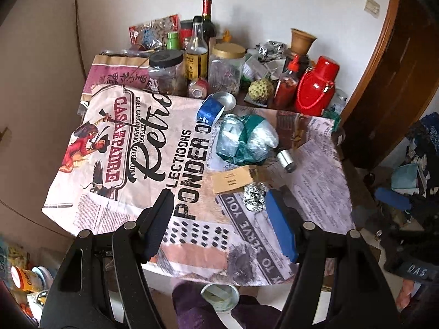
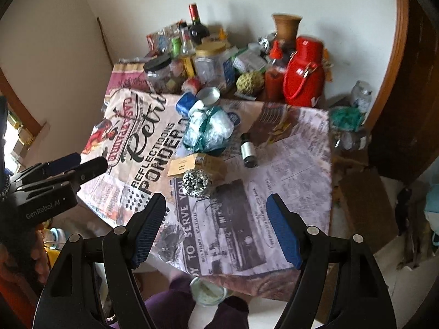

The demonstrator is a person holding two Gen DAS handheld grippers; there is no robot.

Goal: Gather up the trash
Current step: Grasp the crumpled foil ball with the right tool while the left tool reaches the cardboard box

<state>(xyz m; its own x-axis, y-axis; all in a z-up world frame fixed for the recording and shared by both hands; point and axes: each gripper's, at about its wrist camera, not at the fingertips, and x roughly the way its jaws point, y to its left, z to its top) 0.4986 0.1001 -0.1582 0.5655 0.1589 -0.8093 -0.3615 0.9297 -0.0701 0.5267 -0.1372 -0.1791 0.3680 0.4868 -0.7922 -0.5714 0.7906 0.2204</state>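
Note:
A crumpled foil ball (image 1: 255, 194) (image 2: 197, 182) lies on the printed tablecloth (image 1: 115, 148) (image 2: 288, 164), against a flat brown cardboard box (image 1: 233, 182) (image 2: 197, 166). Behind them sit a crumpled clear and green plastic bag (image 1: 247, 139) (image 2: 208, 130) and a small silver-and-black cylinder (image 1: 286, 160) (image 2: 248, 150). My left gripper (image 1: 219, 200) hangs open above the near part of the table, short of the foil ball, with nothing between its fingers. My right gripper (image 2: 216, 203) is open too, just short of the foil ball. The left gripper (image 2: 82, 164) also shows at the left of the right wrist view.
Jars, bottles, a red flask (image 1: 315, 87) (image 2: 301, 76), a clay pot (image 1: 301, 39) and a blue ribbon roll (image 1: 210, 109) crowd the table's back. A round pale container (image 1: 219, 296) (image 2: 208, 290) stands on the floor by purple-clad legs. A wooden door and floor clutter are on the right.

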